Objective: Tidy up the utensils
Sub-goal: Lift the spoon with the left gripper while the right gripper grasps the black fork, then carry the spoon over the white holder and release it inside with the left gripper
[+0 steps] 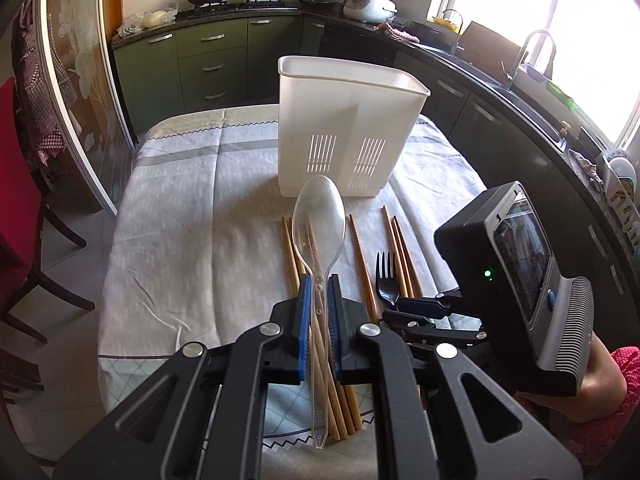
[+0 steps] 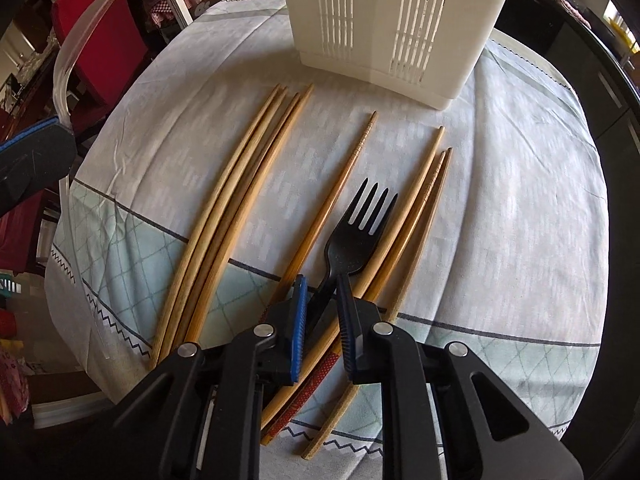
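Left wrist view: the left gripper (image 1: 319, 280) is seen at the lower centre of the frame, its blue-padded jaws pinched on the handle of a clear plastic spoon (image 1: 319, 216), which is held above the table with its bowl pointing toward the top of the frame. A white plastic utensil holder with slotted sides (image 1: 348, 120) stands upright in the upper middle of the frame, on a table covered by a pale grey patterned cloth (image 1: 180, 200). Wooden chopsticks (image 1: 362, 260) are laid out on the cloth below the holder, in a loose row running up the frame. The right gripper (image 1: 404, 312) is seen at the lower right, lowered to the cloth at the handle of a black plastic fork (image 1: 386, 280). A person's arm and a red dotted sleeve (image 1: 600, 412) are visible at the lower right edge.

In the right wrist view, the right gripper (image 2: 322, 284) is shown at the lower centre with the black plastic fork's (image 2: 358, 236) handle clamped between its blue pads, the tines pointing toward the top of the frame. The fork rests across the wooden chopsticks (image 2: 240, 200), which are spread over the cloth. The slotted white holder (image 2: 392, 20) fills the upper middle, and the clear spoon (image 2: 86, 28) appears at the upper left.
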{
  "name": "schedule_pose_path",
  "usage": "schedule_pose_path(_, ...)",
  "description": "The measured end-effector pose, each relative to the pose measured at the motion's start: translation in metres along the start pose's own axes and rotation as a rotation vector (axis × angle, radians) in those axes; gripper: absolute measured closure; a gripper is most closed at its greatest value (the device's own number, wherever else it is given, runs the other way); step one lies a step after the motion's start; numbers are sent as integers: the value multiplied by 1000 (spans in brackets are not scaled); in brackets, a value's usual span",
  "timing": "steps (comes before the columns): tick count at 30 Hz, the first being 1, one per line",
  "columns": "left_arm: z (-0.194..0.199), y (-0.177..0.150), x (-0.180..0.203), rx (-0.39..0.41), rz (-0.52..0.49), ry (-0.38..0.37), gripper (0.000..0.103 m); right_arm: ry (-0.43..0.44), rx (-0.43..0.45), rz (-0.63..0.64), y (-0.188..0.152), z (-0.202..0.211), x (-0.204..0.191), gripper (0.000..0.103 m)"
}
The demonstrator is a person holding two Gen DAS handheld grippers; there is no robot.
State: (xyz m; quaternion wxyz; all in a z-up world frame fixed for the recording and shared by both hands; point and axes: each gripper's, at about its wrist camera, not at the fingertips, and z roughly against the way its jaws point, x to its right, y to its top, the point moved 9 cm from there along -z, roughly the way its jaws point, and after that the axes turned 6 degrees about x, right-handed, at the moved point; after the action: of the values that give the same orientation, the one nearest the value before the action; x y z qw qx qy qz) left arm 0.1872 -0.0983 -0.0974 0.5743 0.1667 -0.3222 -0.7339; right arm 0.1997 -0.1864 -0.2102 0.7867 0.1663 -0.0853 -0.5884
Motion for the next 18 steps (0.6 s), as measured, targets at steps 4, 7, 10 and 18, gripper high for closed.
schedule_pose_path(4, 2, 2, 0, 3, -3, -2, 95, -35, -9, 19, 5, -5, -1, 86)
schedule_pose_path(7, 3, 3, 0, 8, -4, -3, 95, -51, 10, 19, 9, -6, -1, 88)
schedule_pose_path(10, 5, 7, 0, 16, -3, -1, 95, -57, 52, 13, 13, -6, -2, 93)
schedule_pose_path(18, 24, 39, 4, 87, -1, -17, 95, 132, 259, -90, 16, 52, 6, 93)
